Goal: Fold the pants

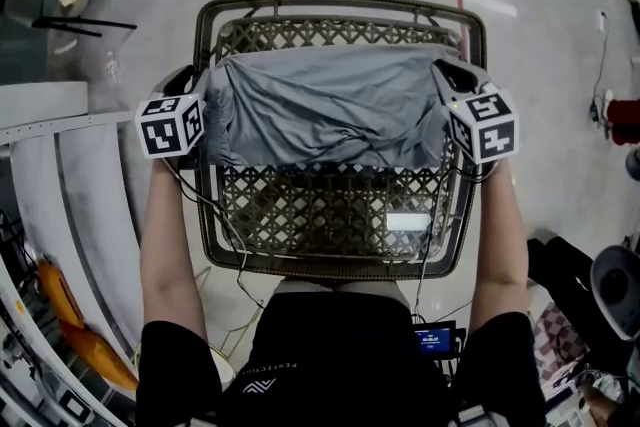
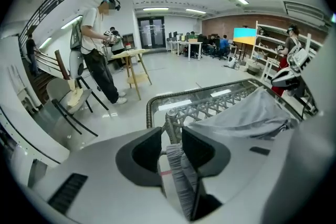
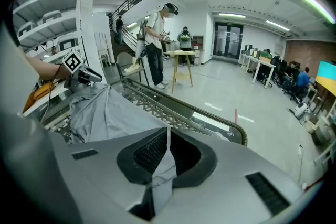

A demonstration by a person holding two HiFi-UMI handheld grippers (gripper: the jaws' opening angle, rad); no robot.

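Two hand-held tongs flank a pair of light grey fabric pants (image 1: pixel 330 105). The pants lie as a wide, partly folded band across the 12 o'clock half of a brown woven-wicker surface with a glass top (image 1: pixel 330 225). The 6 o'clock half of the surface is bare, and the person's forearms reach in from that side.

The left tongs (image 2: pixel 172 136) sit at the 9 o'clock end of the pants. Their jaws are spread partway, with a bunched ridge of grey cloth standing between them. The cloth leans on one jaw while the other looks clear of it, so this reads as a loose hold and not a firm pinch.

The right tongs (image 3: pixel 168 139) sit at the 3 o'clock end. They are pressed together on a thin edge of the same grey cloth, which rises as a narrow strip between the pads.

Holding the garment at its two opposite ends likely serves to keep the folded edge straight and the layers square while they settle on the glass. The band looks fairly even along its 12 o'clock edge. Soft creases gather along its 6 o'clock edge, more so toward the right-hand corner.

The loosened left side suggests that corner is judged to be in place, while the right side grips for control. Pulling on one side alone could drag the band out of line.
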